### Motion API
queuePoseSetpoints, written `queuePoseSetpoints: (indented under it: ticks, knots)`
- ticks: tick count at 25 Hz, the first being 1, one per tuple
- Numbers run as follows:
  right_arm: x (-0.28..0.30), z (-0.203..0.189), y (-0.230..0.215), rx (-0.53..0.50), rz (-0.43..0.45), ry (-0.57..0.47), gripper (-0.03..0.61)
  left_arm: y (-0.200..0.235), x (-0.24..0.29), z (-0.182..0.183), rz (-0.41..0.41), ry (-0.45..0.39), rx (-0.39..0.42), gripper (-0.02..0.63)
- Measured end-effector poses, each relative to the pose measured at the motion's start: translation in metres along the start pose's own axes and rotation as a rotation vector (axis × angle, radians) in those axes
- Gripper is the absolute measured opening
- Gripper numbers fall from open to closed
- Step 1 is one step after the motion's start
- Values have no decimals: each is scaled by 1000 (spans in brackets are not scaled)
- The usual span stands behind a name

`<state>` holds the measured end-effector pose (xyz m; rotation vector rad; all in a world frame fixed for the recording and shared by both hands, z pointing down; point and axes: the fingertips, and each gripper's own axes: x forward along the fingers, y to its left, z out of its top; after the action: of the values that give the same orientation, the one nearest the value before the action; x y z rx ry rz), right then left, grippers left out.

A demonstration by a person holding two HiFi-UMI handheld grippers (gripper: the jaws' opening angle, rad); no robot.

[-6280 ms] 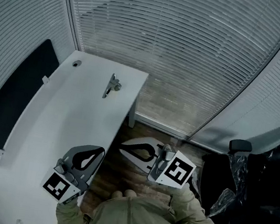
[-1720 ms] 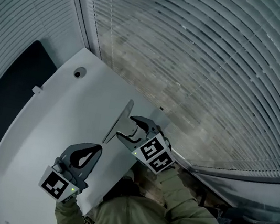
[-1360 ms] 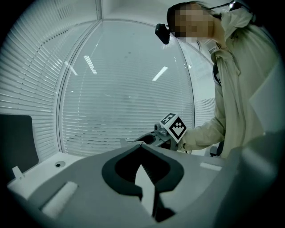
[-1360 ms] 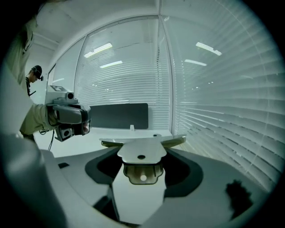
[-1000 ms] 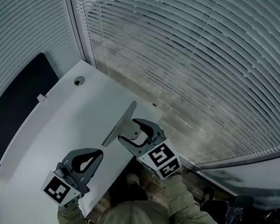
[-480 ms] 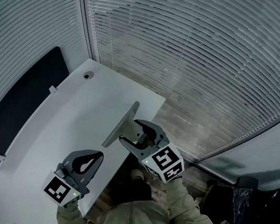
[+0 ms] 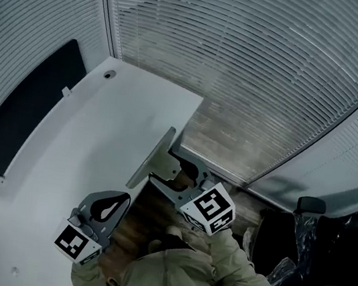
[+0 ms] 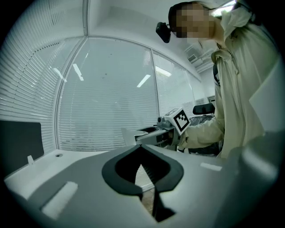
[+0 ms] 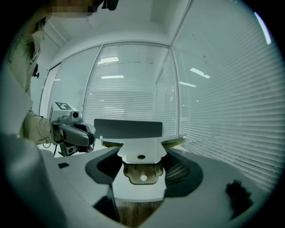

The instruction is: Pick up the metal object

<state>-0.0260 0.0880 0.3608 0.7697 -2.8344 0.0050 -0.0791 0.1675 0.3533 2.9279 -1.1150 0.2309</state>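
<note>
Metal bracket [image 7: 151, 158] hangs at the right edge of a white table [image 7: 86, 130], part of it over the tabletop and part over the wood floor [image 7: 147, 212]. The tabletop is long and curved, with a small round hole [image 7: 110, 74] near its far end. A dark panel [image 7: 14, 111] runs along its left side. Slatted blinds [image 7: 247, 62] cover the glass walls on the far side and to the right. Black bags [image 7: 324, 251] and a dark chair sit on the floor at the right.

The bracket is dull grey sheet metal. It has a long flat strip that runs from near to far, and a shorter tab sticks out of it to the right. The right gripper view shows a small hole in that tab and a brownish folded piece with a pale dot beneath it.

The right gripper [image 7: 166, 169] reaches in from the right, level with the table edge. Its jaws stand wide and are clamped on the tab from both sides, and its marker cube faces up. The beige sleeve [image 7: 219, 268] behind it is bent at the elbow. From the left gripper view the bracket looks raised a little above the tabletop.

The left gripper [image 7: 123, 199] rests low at the near edge of the table and points far and right. Its jaw tips meet with nothing between them.
</note>
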Motion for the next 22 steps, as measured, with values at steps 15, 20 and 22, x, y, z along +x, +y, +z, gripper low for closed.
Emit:
queuePoseSetpoints:
  ticks: [15,20,22]
  knots:
    - [-52,32,8,-40,45,-87,299,-35,5,29,37,-36,29,5]
    - [-50,37,8,-57,65,-95,299,-32,7,32,52,-25,19,5]
    - [-51,36,6,-55,72,-98,299,-32,9,31,57,-19,21,5]
